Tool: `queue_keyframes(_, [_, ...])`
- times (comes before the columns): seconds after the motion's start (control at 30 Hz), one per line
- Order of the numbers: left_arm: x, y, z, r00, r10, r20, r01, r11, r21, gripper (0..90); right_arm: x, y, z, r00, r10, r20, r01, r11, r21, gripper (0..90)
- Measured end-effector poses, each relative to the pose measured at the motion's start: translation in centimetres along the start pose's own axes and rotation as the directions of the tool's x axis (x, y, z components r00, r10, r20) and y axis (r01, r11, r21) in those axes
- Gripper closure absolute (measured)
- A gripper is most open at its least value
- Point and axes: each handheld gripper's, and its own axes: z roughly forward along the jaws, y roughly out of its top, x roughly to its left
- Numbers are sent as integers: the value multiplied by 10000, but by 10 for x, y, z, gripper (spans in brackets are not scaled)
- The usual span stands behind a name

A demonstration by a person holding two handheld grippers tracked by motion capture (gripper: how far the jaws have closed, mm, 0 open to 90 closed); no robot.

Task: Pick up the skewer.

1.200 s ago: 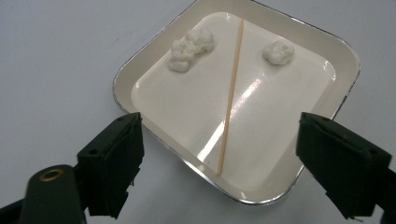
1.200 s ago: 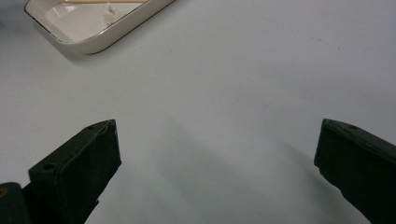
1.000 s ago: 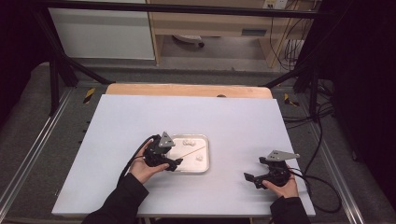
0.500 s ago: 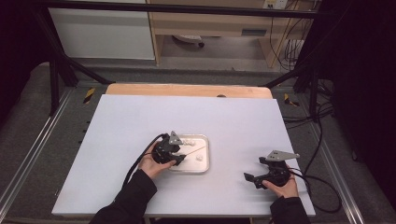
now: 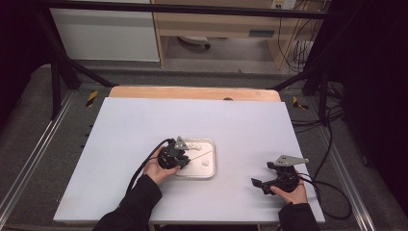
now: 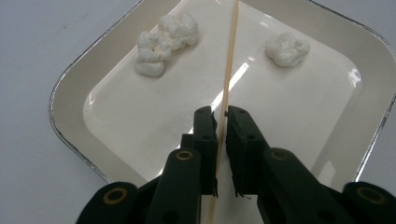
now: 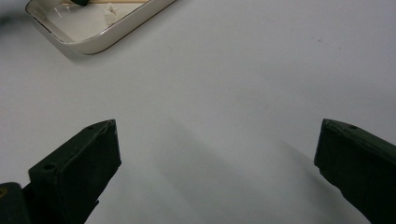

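Left claw (image 6: 221, 122) just closing, pinching thin wooden skewer (image 6: 229, 65) low over shallow metal-rimmed white tray (image 6: 70, 79). Light, stiff, snappable; grip gently near end. Right claw (image 7: 215, 154) gaping, idle over desk (image 7: 243, 84).

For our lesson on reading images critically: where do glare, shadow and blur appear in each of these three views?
High view: dark surroundings, evenly lit white table. Left gripper view: bright glare streaks on the tray floor beside the skewer; the near jaws look soft. Right gripper view: soft jaw shadows on the table; tray blurred at its top left corner.
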Motion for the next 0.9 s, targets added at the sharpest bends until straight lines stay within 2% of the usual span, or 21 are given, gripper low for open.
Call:
queue_keyframes(0.17, [-1,0,0,10000,91,-25,-91,9999,73,872,0,0,0,10000,-14,11,14,10000,48,7])
queue_keyframes(0.47, [-1,-2,-1,9994,327,-81,-327,9994,-55,886,0,0,0,10000,-11,17,11,10000,47,7])
queue_keyframes(0.63, [-2,-1,-3,9993,321,-198,-326,9992,-215,887,0,0,0,10000,0,14,0,10000,51,7])
queue_keyframes(0.9, [-2,0,-11,9997,223,-107,-227,9990,-380,887,1,0,0,10000,-14,19,14,10000,62,6])
